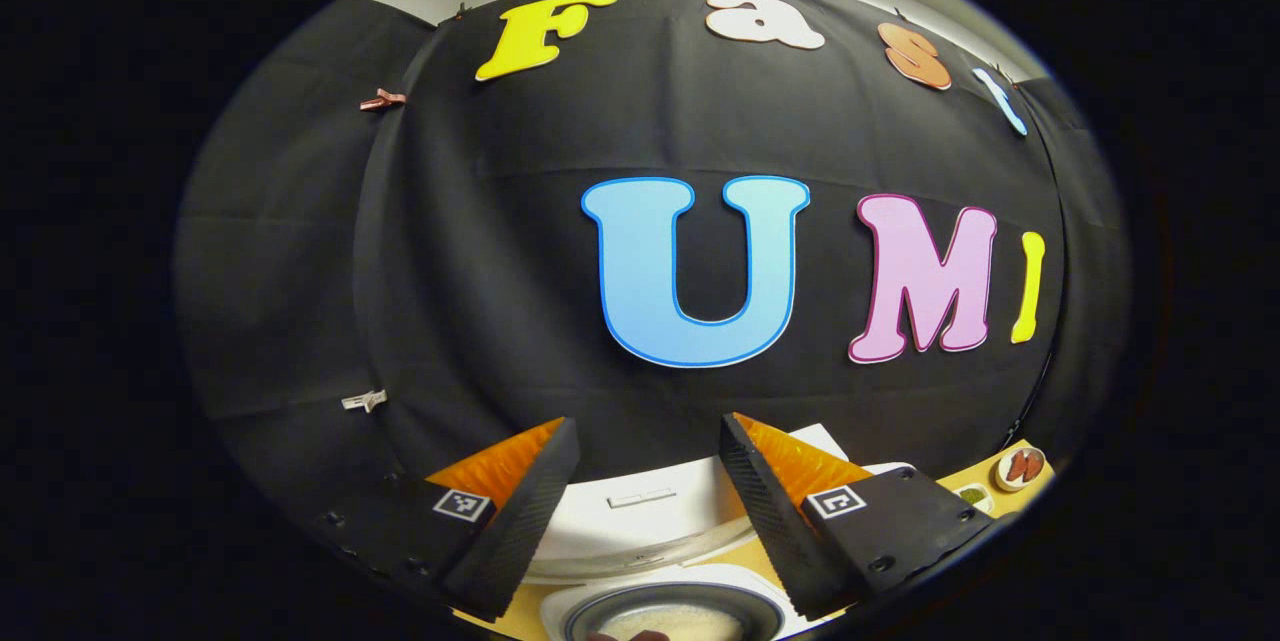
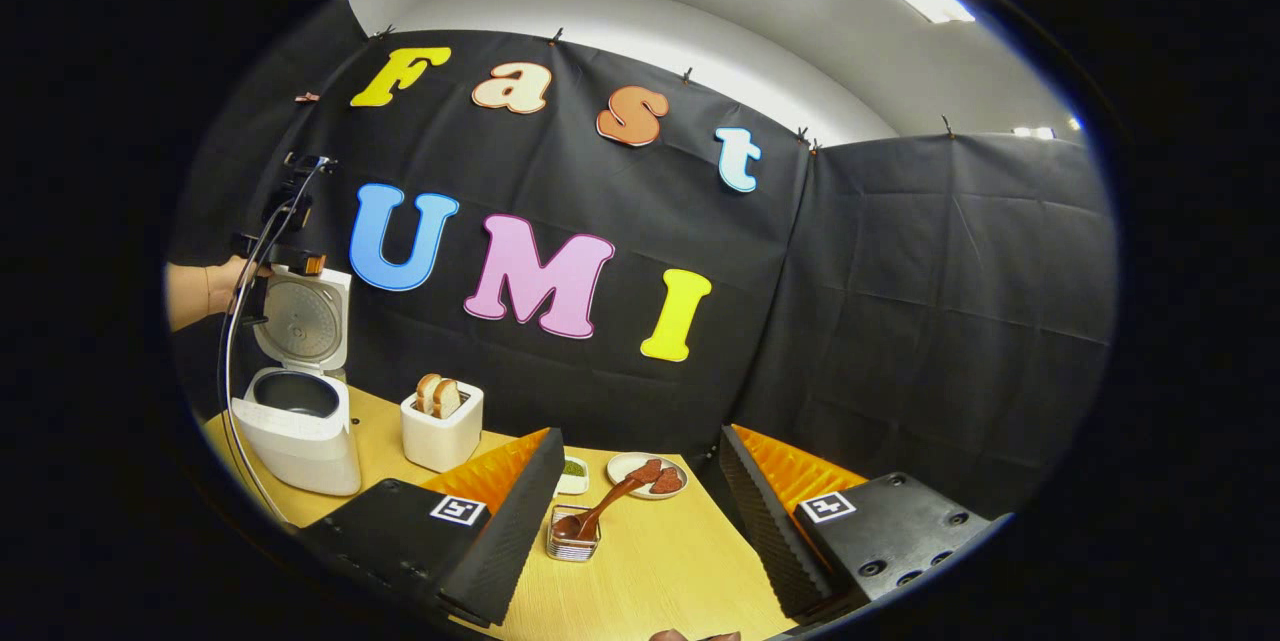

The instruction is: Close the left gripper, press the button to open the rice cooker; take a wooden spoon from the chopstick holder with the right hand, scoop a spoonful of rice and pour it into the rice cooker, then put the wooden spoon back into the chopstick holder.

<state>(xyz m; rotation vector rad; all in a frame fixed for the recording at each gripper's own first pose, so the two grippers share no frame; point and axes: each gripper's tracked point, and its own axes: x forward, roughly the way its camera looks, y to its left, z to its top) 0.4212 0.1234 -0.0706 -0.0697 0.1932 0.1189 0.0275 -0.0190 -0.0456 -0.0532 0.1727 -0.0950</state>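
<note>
The white rice cooker (image 2: 297,441) stands at the table's left end with its lid (image 2: 303,321) raised and the dark inner pot showing. A hand holds my left gripper (image 2: 283,243) just above that lid. In the left gripper view my left gripper (image 1: 650,426) is open and hovers over the lid (image 1: 640,511) and the pot (image 1: 668,618). My right gripper (image 2: 640,441) is open and empty, above the table. Below it, the wooden spoon (image 2: 603,509) leans with its bowl in a small square container (image 2: 572,543).
A white toaster (image 2: 442,429) with bread slices stands to the right of the cooker. A plate (image 2: 628,466) with reddish pieces and a small green dish (image 2: 573,473) lie behind the spoon. Two small dishes (image 1: 1020,467) show at the table's right edge.
</note>
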